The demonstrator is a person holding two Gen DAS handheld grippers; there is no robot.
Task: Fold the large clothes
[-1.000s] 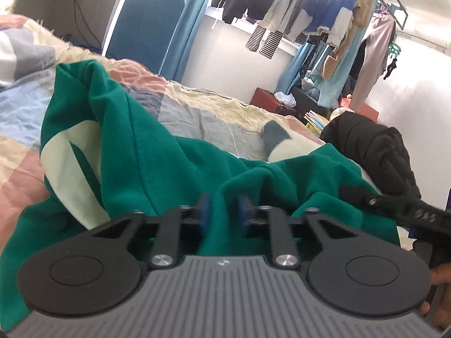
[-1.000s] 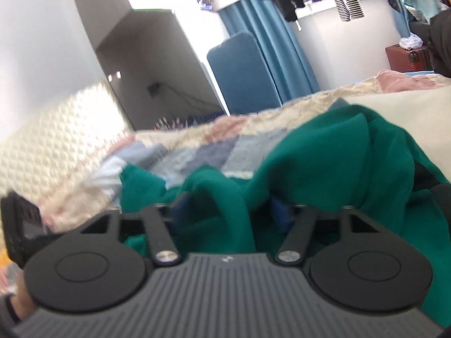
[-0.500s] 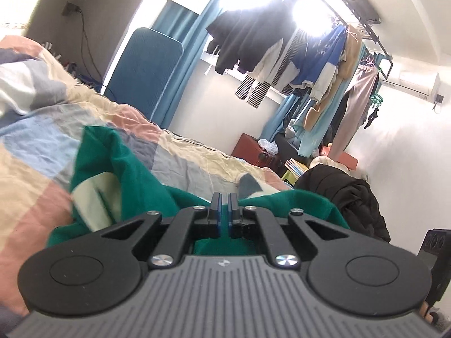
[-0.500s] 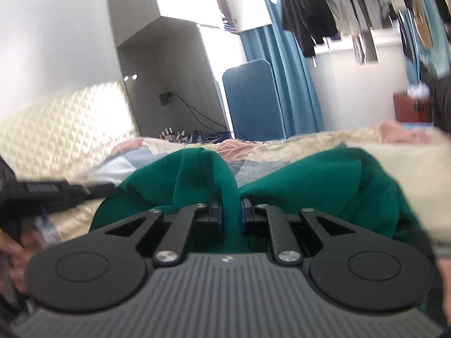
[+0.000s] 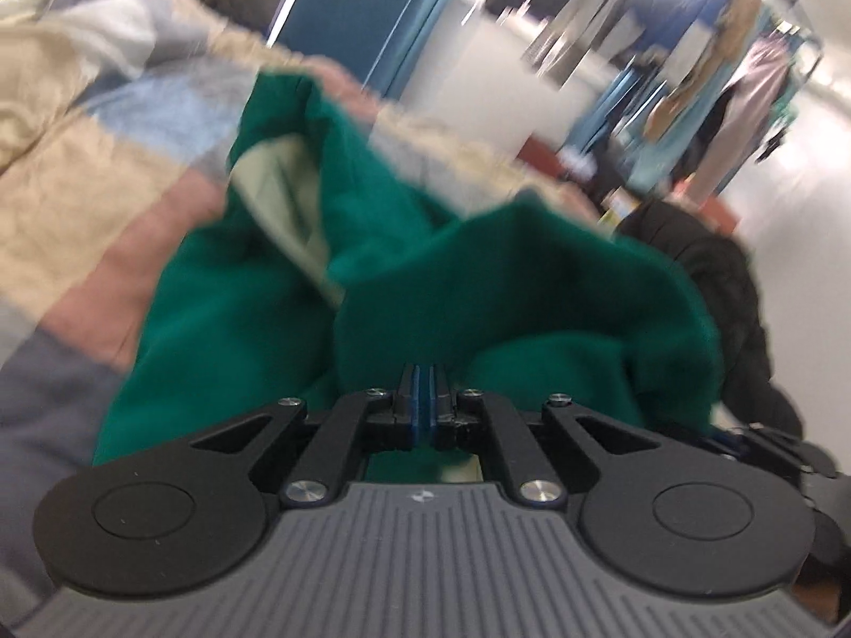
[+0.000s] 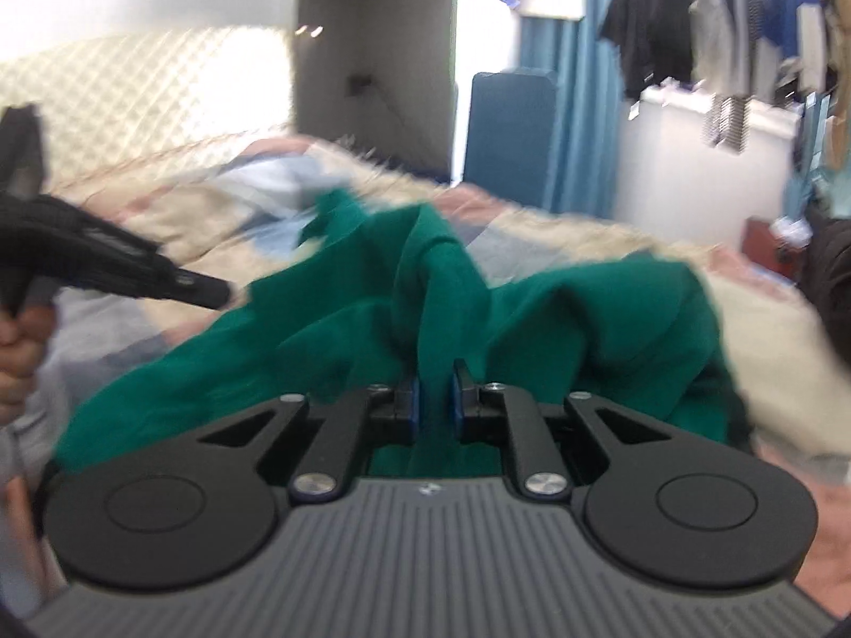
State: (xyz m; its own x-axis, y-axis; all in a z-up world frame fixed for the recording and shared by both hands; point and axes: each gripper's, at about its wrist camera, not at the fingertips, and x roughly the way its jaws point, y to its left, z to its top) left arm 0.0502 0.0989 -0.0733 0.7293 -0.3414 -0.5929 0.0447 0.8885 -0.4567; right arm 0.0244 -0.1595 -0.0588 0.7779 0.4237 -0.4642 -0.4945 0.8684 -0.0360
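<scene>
A large green garment with a pale patch lies bunched on a patchwork bed. My left gripper is shut on a fold of its near edge. In the right wrist view the same green garment drapes ahead, and my right gripper is shut on a ridge of its cloth. The left gripper's body shows at the left of the right wrist view, held by a hand. Both views are blurred by motion.
The patchwork quilt covers the bed. A black jacket lies at the bed's right. A blue chair back, teal curtains and hanging clothes stand behind. A quilted headboard is at the left.
Both grippers closed on the green cloth between the first two moments and still hold it. Both views have shifted, and the cloth has been pulled up into folds in front of them.
</scene>
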